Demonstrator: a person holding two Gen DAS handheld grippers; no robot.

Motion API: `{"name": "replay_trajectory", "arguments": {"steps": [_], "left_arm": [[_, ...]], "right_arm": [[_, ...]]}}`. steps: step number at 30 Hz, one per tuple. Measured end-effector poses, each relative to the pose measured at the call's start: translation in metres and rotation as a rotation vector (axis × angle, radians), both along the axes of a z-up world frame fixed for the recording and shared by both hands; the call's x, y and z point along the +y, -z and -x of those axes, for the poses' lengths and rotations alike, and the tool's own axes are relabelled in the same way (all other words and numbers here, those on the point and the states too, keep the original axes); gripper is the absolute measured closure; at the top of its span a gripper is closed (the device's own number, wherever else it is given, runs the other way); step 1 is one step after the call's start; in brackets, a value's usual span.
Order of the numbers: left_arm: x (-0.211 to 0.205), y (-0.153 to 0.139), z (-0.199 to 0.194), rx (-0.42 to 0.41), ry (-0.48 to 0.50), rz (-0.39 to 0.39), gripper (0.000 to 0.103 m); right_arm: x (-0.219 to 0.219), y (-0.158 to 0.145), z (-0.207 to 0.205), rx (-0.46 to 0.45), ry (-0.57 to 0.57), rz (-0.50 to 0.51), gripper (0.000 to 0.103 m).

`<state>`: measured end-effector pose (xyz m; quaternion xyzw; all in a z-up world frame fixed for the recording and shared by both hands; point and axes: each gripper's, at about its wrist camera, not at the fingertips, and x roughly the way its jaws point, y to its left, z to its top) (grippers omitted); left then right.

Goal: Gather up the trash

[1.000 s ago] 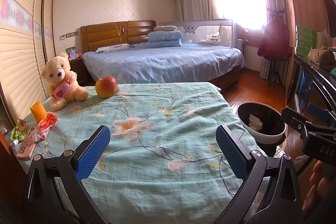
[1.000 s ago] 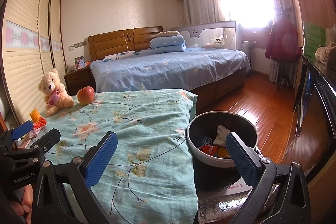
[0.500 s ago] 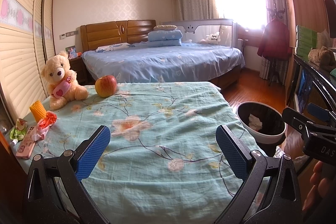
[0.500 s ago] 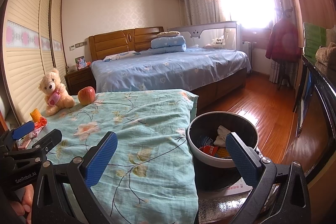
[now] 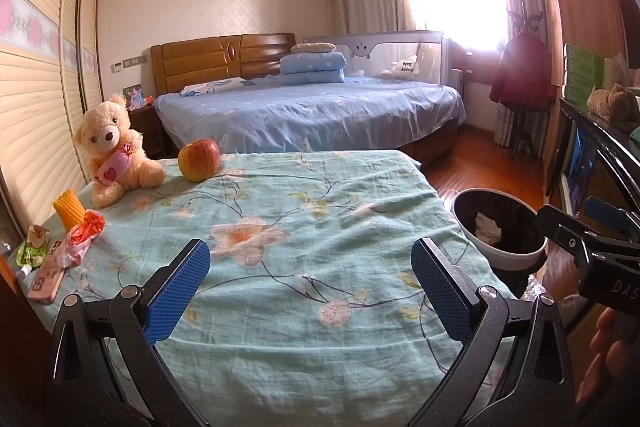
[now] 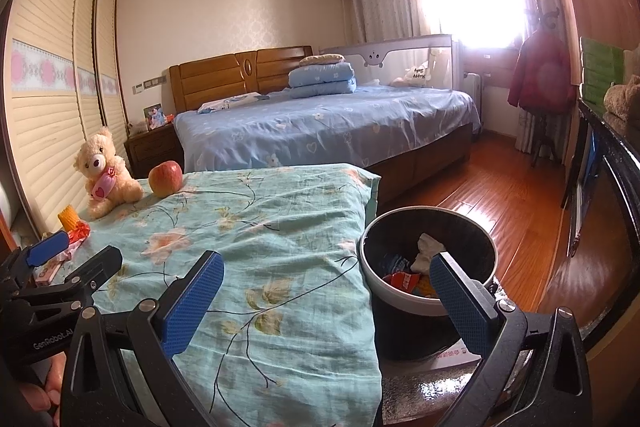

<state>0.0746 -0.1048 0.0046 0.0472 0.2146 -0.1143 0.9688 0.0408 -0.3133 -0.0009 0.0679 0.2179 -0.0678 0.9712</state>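
Note:
My left gripper (image 5: 310, 279) is open and empty above the near edge of a table under a floral teal cloth (image 5: 280, 235). At the cloth's left edge lie a crumpled red wrapper (image 5: 82, 235) and a green snack pouch (image 5: 32, 243). A black trash bin (image 5: 500, 231) with a white rim stands on the floor to the right of the table. My right gripper (image 6: 326, 291) is open and empty, its right finger over the bin (image 6: 428, 263), which holds crumpled white paper and red wrappers. The red wrapper (image 6: 76, 233) shows small at far left.
On the cloth sit a teddy bear (image 5: 110, 155), an apple (image 5: 199, 160), a yellow corn-like piece (image 5: 69, 205) and a pink phone (image 5: 46, 275). A blue bed (image 5: 312, 115) lies behind. Dark furniture (image 6: 612, 195) runs along the right; wooden floor (image 6: 500, 195) lies between.

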Motion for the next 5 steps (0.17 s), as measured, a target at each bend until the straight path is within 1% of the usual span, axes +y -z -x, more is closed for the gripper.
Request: {"name": "replay_trajectory", "arguments": {"steps": [5], "left_arm": [[0.0025,0.0056,-0.0078,0.018,-0.003,0.004,0.000]], "right_arm": [[0.0005,0.0056,-0.0095,0.025,-0.006,-0.010,0.000]]}}
